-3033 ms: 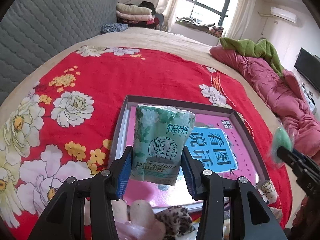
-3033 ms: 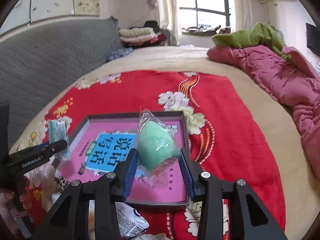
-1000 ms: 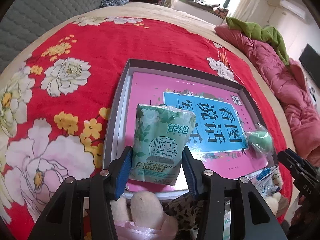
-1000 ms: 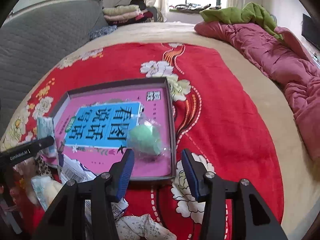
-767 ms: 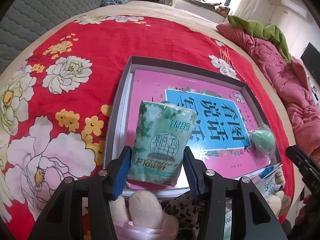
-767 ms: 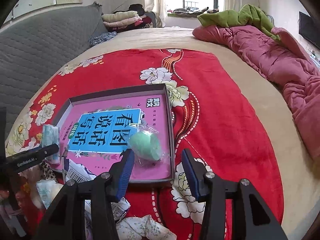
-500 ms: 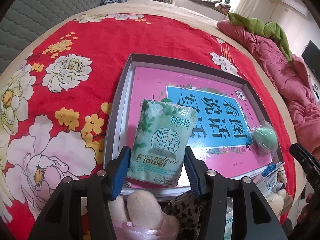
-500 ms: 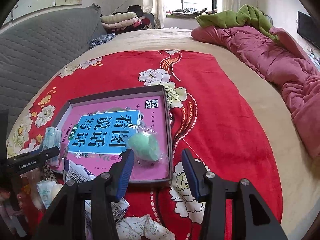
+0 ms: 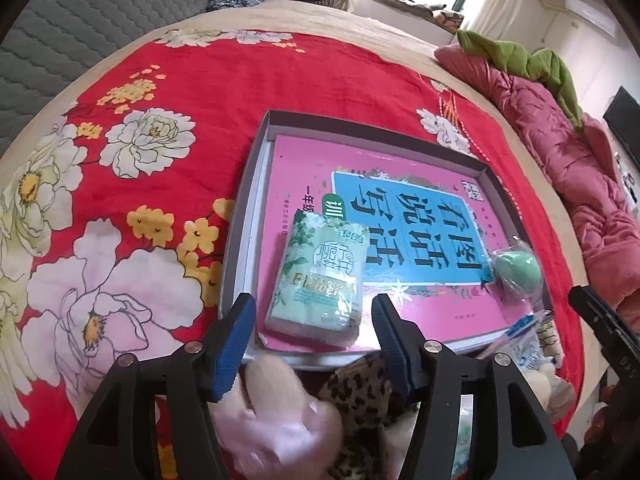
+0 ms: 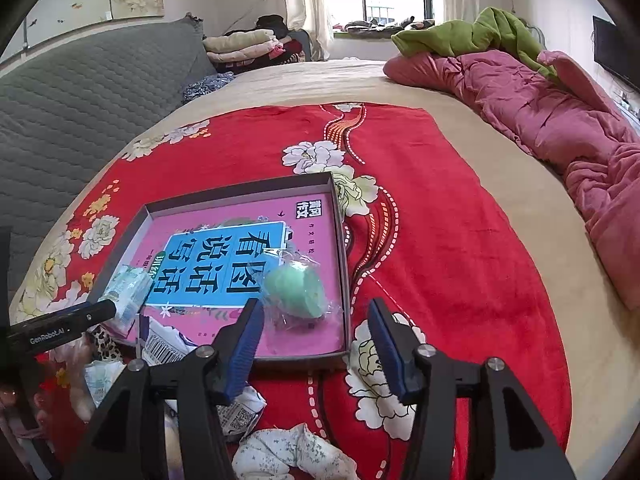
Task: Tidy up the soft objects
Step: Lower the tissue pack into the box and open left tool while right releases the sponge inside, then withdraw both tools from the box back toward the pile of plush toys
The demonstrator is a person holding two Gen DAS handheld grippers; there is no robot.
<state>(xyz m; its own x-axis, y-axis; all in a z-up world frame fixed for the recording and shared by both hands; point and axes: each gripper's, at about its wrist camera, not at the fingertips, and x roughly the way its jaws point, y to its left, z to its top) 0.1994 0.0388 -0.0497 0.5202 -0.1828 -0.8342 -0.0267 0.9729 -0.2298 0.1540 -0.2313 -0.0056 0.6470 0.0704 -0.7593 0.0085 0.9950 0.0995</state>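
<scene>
Tissue pack (image 9: 320, 276) and green sponge (image 10: 295, 291) now in tray (image 9: 256, 184). Left tongs (image 9: 312, 336) and right tongs (image 10: 314, 336) just opened, nothing gripped (pack lies loose between left pair). Near pile (image 9: 360, 384) left to sort.

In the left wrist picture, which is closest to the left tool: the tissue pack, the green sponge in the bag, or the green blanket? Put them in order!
1. The tissue pack, in the tray just beyond the open left tool.
2. The green sponge, at the tray's right corner.
3. The green blanket, far off at the upper right on the pink bedding.
</scene>
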